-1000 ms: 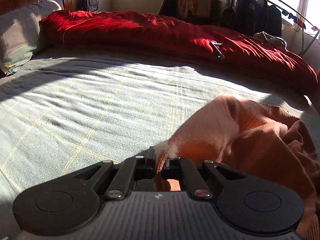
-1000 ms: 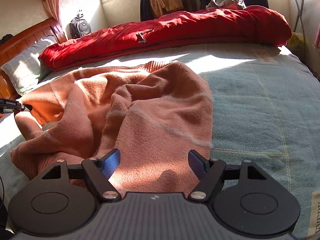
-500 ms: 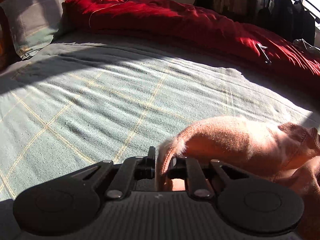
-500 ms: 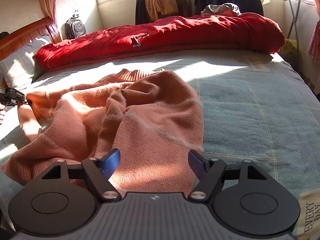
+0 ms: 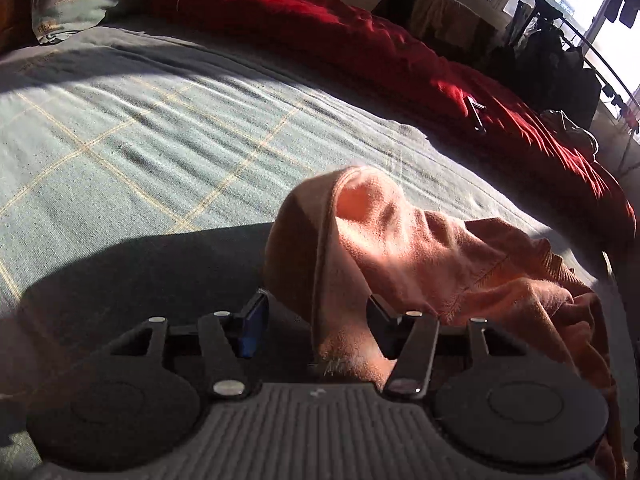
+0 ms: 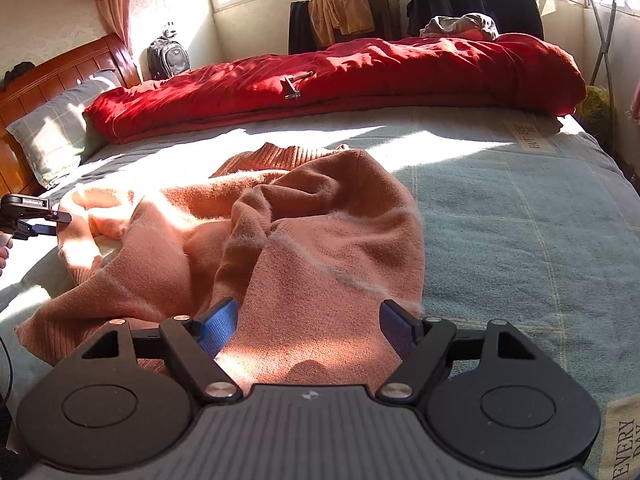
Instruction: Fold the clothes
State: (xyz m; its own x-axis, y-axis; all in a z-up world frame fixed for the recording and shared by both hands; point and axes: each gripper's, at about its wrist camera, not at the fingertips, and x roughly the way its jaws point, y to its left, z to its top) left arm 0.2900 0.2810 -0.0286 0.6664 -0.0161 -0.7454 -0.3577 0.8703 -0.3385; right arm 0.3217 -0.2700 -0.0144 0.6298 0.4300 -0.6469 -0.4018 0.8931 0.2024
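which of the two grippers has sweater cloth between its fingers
The left gripper: the orange sweater sleeve end lies between its parted fingers. The right gripper just hovers open.

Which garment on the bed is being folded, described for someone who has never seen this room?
Start at the wide bed with the pale green checked bedspread and the rolled red quilt along its far side. The crumpled, fuzzy salmon-pink knit sweater lies on the near half, the only loose garment on the spread.

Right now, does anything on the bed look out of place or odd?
Yes. A small metal tool lies on the red quilt, away from the folding. The orange sweater is bunched and creased, not flat.
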